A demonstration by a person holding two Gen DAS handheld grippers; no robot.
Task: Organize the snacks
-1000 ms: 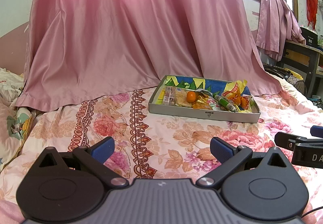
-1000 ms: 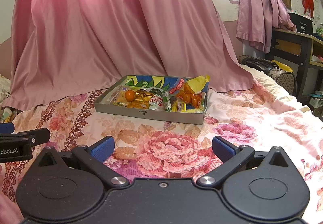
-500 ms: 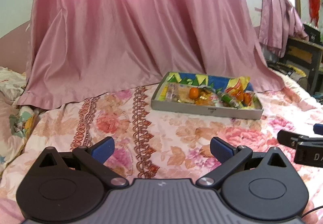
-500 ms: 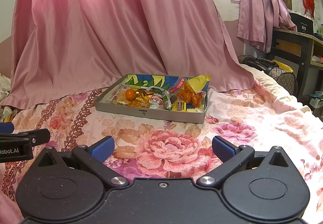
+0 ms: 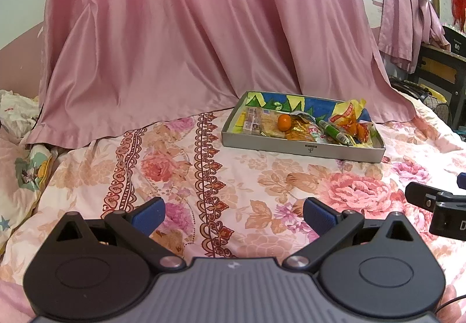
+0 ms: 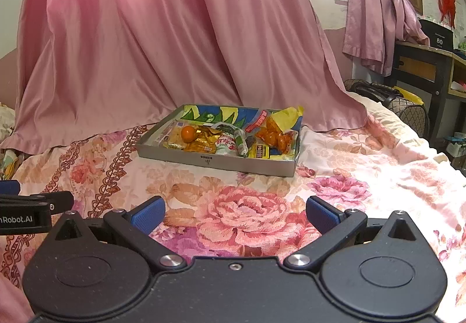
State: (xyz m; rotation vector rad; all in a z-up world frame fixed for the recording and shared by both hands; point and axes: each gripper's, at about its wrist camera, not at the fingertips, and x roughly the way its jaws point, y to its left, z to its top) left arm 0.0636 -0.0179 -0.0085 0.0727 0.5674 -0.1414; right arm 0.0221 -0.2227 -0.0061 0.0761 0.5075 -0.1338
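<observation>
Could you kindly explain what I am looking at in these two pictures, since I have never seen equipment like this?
Each picture comes from a camera on a hand-held gripper, a two-fingered tool a person carries. One looks along the left hand-held gripper, the other along the right hand-held gripper. Both are open and hold nothing. Ahead, on a flowered bedspread, sits a grey tray of snacks, including a small orange fruit and wrapped packets. A pink curtain hangs behind.
</observation>
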